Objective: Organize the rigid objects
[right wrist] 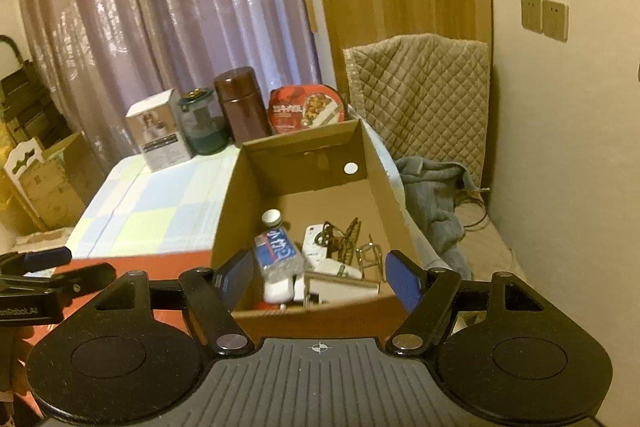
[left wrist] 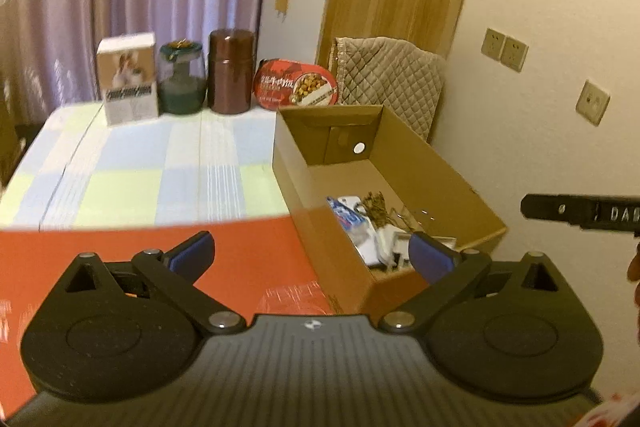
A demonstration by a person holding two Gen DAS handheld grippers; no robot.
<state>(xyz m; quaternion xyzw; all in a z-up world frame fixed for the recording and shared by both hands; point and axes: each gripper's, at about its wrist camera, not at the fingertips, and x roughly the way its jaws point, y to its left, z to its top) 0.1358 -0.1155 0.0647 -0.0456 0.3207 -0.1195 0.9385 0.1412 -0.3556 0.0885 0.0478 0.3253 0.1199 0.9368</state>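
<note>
Both claws hang empty, jaws apart: the left claw spread wide, the right claw less so, over the open brown cardboard box on the checked-cloth counter. Inside the box lies a clear plastic bottle.

Each black tool has blue pads and silver screws.
</note>
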